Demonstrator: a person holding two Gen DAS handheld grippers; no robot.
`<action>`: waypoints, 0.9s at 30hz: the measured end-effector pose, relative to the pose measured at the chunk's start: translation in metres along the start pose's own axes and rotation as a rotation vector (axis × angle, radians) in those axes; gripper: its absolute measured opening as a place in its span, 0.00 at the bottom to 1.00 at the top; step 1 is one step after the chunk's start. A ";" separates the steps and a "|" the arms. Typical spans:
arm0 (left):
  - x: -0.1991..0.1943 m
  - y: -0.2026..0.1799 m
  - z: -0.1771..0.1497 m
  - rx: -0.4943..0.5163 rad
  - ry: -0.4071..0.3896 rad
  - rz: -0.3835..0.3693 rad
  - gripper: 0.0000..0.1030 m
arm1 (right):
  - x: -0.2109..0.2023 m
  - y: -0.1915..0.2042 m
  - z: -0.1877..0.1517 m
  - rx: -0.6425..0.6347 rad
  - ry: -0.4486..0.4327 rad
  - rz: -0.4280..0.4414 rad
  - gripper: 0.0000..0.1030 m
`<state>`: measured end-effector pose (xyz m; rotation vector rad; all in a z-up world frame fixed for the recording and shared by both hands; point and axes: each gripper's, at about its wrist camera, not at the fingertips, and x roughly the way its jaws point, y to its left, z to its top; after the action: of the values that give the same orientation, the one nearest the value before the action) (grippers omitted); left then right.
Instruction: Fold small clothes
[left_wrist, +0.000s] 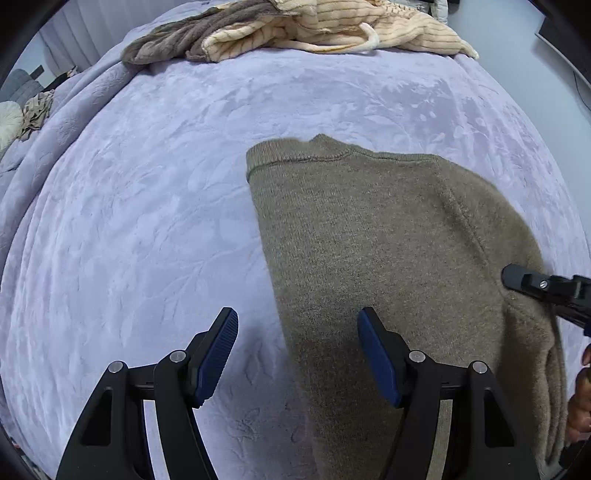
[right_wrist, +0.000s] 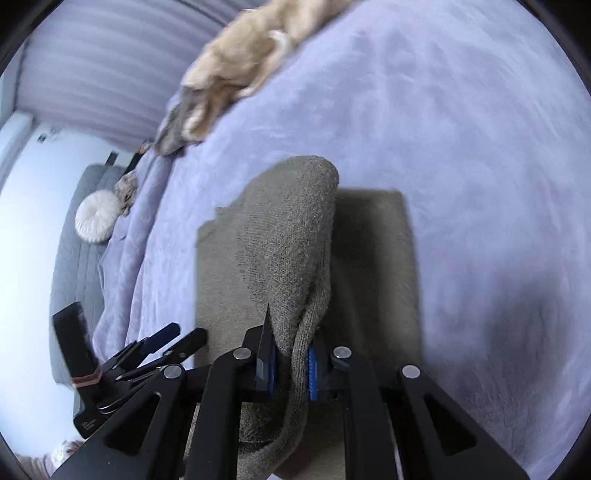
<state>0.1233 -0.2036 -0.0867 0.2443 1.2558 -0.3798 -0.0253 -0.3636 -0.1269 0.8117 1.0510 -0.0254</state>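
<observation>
An olive-brown knit sweater (left_wrist: 369, 229) lies flat on the lavender blanket (left_wrist: 147, 221), neckband at the far end. My left gripper (left_wrist: 298, 317) hovers open over the sweater's left edge, with nothing pinched between its blue pads. In the right wrist view my right gripper (right_wrist: 291, 354) is shut on a bunched fold of the sweater (right_wrist: 288, 229), which arches up over the flat part (right_wrist: 373, 258). One finger (left_wrist: 524, 282) of the right gripper shows at the sweater's right side in the left wrist view. The left gripper (right_wrist: 173, 339) appears low on the left in the right wrist view.
A heap of cream ribbed and grey-brown clothes (left_wrist: 295, 26) lies at the blanket's far edge, blurred in the right wrist view (right_wrist: 236, 62). A round white cushion (right_wrist: 96, 216) rests on grey quilted bedding (right_wrist: 74, 266) beyond the blanket's left side. A hand (left_wrist: 580, 398) shows at the right edge.
</observation>
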 end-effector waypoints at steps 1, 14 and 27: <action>0.006 -0.004 0.000 0.011 0.018 0.001 0.85 | 0.005 -0.014 -0.004 0.029 0.017 -0.001 0.15; -0.032 0.019 -0.017 0.069 -0.012 0.013 0.86 | -0.078 0.000 -0.045 0.008 -0.136 -0.154 0.25; -0.011 -0.001 -0.090 0.077 0.097 -0.062 0.87 | -0.019 0.036 -0.112 -0.308 0.094 -0.360 0.22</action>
<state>0.0409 -0.1680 -0.1026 0.2931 1.3478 -0.4749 -0.1061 -0.2770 -0.1186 0.3419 1.2437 -0.1285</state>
